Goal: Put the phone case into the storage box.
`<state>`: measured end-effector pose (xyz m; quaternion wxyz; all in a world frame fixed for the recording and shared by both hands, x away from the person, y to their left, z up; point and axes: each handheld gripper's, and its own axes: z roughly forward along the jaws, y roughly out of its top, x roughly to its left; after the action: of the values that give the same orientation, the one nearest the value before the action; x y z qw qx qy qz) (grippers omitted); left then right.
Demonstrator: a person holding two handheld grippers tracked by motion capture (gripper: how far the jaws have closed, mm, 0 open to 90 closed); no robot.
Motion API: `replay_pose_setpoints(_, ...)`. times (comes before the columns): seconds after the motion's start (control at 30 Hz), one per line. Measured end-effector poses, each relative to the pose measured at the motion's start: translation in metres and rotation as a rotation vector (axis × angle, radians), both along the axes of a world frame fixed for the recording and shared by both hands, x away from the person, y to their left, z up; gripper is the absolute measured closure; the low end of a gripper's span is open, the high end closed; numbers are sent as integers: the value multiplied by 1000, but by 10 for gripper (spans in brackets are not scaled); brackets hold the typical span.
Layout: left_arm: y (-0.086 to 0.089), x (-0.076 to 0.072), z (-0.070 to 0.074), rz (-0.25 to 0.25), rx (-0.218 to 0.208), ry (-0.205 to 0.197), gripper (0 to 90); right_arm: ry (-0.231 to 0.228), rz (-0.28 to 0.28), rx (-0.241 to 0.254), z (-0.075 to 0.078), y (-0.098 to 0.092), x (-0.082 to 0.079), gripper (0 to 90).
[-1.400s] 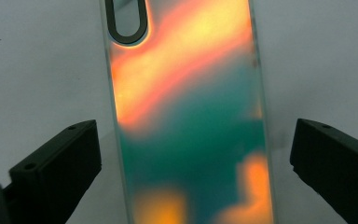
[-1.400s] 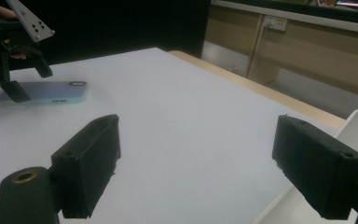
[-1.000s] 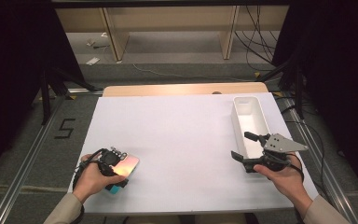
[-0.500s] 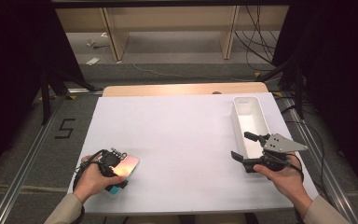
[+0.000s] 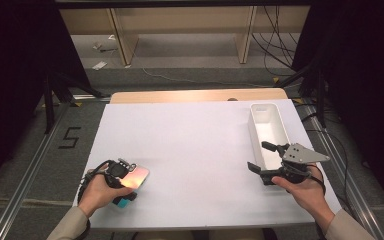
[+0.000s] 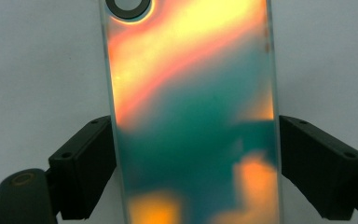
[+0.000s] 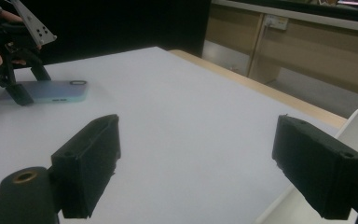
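The left claw (image 5: 121, 174) has just been closing around the iridescent orange-teal glossy phone (image 6: 191, 116), pads beside its edges on the white worktop (image 5: 195, 150). The right claw (image 5: 266, 162) gapes empty, well apart from the phone.

in my left gripper view the phone (image 6: 193, 112) runs off top and bottom edges; whether the pads touch it i cannot tell.

A long white tray (image 5: 267, 131) lies lengthwise near the right edge of the white table (image 5: 195, 145). Beyond the table stand wooden shelves (image 5: 180, 25), with cables (image 5: 275, 35) trailing across the grey floor (image 5: 180, 75).
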<state>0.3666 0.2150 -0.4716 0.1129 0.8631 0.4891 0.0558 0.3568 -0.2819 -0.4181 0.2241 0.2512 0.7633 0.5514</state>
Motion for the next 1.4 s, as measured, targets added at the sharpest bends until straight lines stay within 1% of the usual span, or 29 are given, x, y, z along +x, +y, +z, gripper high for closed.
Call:
replay_pose_setpoints(0.23, -1, 0, 0, 16, 1, 7, 148, 0, 1, -1, 0, 0, 0, 159)
replay_pose_setpoints(0.43, -1, -1, 0, 29, -3, 3, 154, -3, 0, 0, 0, 0, 0, 159)
replay_pose_setpoints(0.6, -1, -1, 0, 28, -4, 3, 158, -4, 0, 0, 0, 0, 0, 159)
replay_pose_setpoints(0.97, 2, -3, 0, 17, -20, -10, 165, -4, -4, -1, 0, 0, 0, 159)
replay_pose_setpoints(1.13, 3, -3, 2, 10, -25, -33, 165, -5, -7, 0, 1, -1, 0, 159)
replay_pose_setpoints(1.2, 3, -4, 4, 7, -36, -44, 166, -5, -7, -2, 1, -1, 0, 159)
replay_pose_setpoints(1.23, 2, -4, 6, 3, -32, -54, 166, -5, -9, -3, 1, -1, 0, 159)
replay_pose_setpoints(1.3, 1, -4, 8, 3, -46, -66, 166, -4, -12, -1, 1, -1, 0, 159)
replay_pose_setpoints(1.4, 0, -5, 11, 0, -53, -91, 167, -5, -12, -2, 1, -1, 0, 159)
